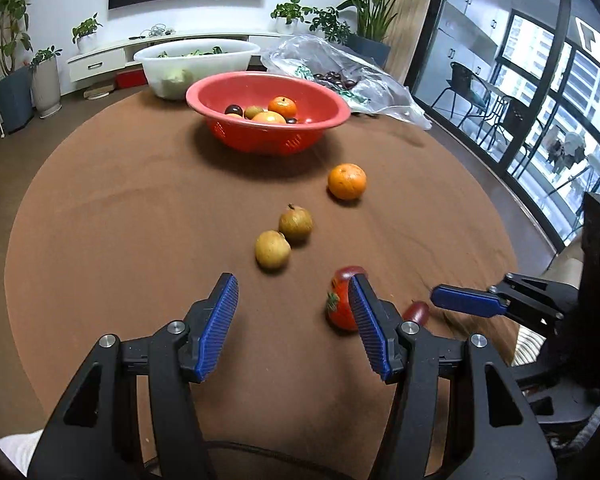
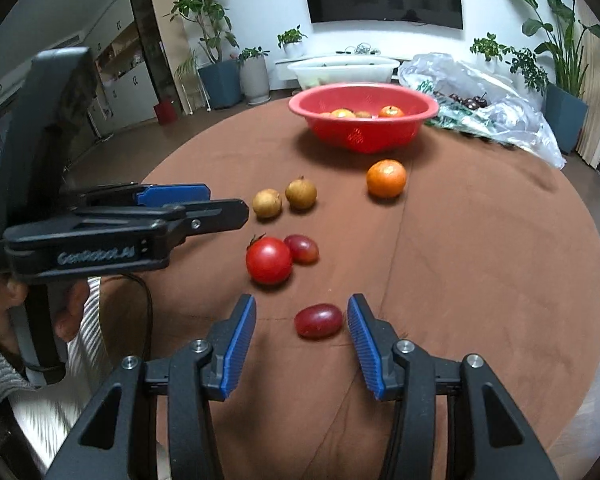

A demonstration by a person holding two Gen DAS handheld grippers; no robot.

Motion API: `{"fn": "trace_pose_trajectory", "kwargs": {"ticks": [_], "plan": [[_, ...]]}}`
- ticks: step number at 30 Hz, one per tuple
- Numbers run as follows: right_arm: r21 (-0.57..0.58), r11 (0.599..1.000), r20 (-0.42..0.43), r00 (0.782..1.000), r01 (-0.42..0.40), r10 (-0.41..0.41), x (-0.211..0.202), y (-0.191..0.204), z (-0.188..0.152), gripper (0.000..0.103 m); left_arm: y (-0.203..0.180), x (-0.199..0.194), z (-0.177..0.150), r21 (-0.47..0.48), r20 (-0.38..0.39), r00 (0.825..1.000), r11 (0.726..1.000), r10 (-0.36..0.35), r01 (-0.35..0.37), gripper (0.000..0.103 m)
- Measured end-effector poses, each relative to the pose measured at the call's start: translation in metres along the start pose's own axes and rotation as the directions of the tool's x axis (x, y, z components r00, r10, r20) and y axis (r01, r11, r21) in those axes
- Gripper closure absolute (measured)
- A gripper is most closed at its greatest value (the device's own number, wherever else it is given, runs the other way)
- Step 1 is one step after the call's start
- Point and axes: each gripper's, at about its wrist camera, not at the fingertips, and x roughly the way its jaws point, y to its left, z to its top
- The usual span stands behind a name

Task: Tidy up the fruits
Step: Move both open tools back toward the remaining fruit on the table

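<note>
- Left wrist view, tool: your left gripper (image 1: 294, 308) stands with its jaws apart and nothing between the pads; it hangs over the brown tablecloth (image 1: 120, 220); the tomato (image 1: 340, 308) lies just outside its right-hand finger, which partly covers it.
- Left wrist view, loose fruit: two brownish-green round fruits (image 1: 284, 236) lie touching ahead of the jaws; an orange (image 1: 347, 181) lies beyond them, apart; one dark red grape (image 1: 416, 312) shows beside the tomato, near the tip of your right gripper (image 1: 460, 300), whose jaw gap is not readable from here.
- Left wrist view, destination: the red basket (image 1: 268, 136) stands further back and already holds oranges and some dark and green fruit; a white basin (image 1: 196, 60) and a plastic bag (image 1: 340, 72) with cherries lie behind it.
- Right wrist view, tool: your right gripper (image 2: 302, 320) is parted and empty-handed; a dark red grape (image 2: 318, 321) lies on the cloth between its fingers, touched by neither pad so far as can be seen.
- Right wrist view, neighbours: a tomato (image 2: 269, 260) and a second grape (image 2: 302, 248) lie touching further ahead; the two brownish fruits (image 2: 284, 198) and the orange (image 2: 386, 179) lie beyond; the basket (image 2: 364, 116) is well apart.
- Step in hand, judged: the pick-up stage, both tools reaching, most loose fruit not yet gathered.
- Next move, judged: lower your right tool until the pads flank the grape, then close gently, since it is small and soft; shift your left tool sideways to bring the tomato between its pads before closing.
</note>
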Motion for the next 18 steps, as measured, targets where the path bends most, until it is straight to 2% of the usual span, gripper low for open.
{"fn": "trace_pose_trajectory", "kwargs": {"ticks": [13,18], "plan": [[0.006,1.000,-0.027,0.999,0.024,-0.024,0.008,-0.001,-0.003,0.052,-0.004,0.001,0.000,0.028,-0.002,1.000,1.000,0.006,-0.006,0.047],[0.004,0.999,-0.035,0.999,0.034,-0.034,0.011,-0.002,-0.002,0.057,-0.005,0.003,-0.001,0.035,-0.007,1.000,0.999,0.004,-0.004,0.047]]}}
